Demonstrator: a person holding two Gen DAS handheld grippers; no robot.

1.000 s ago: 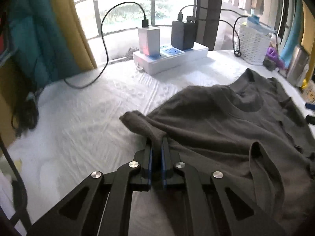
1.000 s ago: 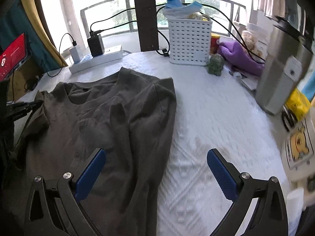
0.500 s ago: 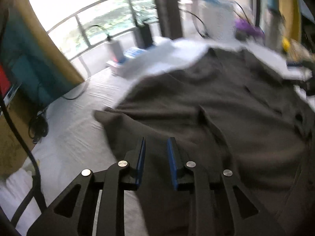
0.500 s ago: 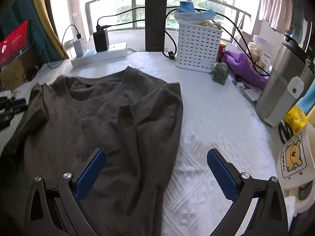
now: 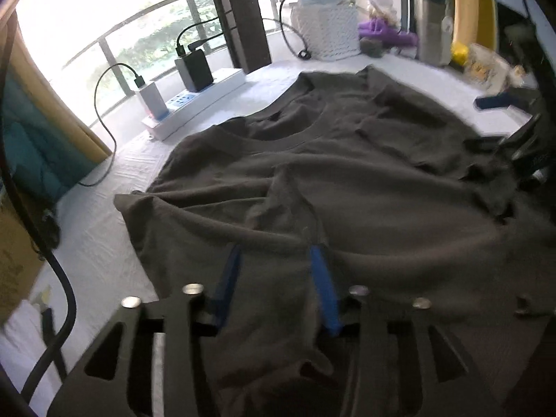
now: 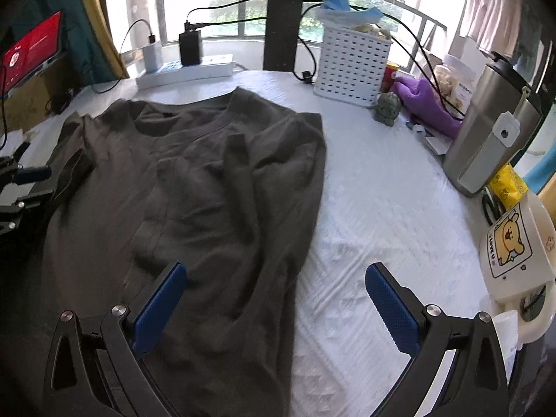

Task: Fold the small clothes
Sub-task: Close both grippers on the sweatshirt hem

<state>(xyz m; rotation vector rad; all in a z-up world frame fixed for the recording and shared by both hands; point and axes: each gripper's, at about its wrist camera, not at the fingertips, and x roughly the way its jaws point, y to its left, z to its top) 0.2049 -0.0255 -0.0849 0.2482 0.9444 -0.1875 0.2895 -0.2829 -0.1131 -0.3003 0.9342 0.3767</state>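
Fabric filled both views: a dark grey T-shirt (image 6: pixel 194 187) lay spread on the white bedsheet (image 6: pixel 382 215), neckline toward the window, its right side already doubled inward. The left gripper (image 5: pixel 278 271) hovered low over the folded-in left sleeve (image 5: pixel 278 208), its jaws just having opened to about half width; cloth lay between the blue pads but was not pinched. The right gripper (image 6: pixel 274 295) stood wide open and held nothing, straddling the shirt's right edge above the sheet. A risk, in my judgement: cloth draped near the left pads might snag as that gripper lifted, dragging the sleeve out and undoing the fold. The white power strip (image 5: pixel 194 104) and white basket (image 6: pixel 351 66) sat well clear.
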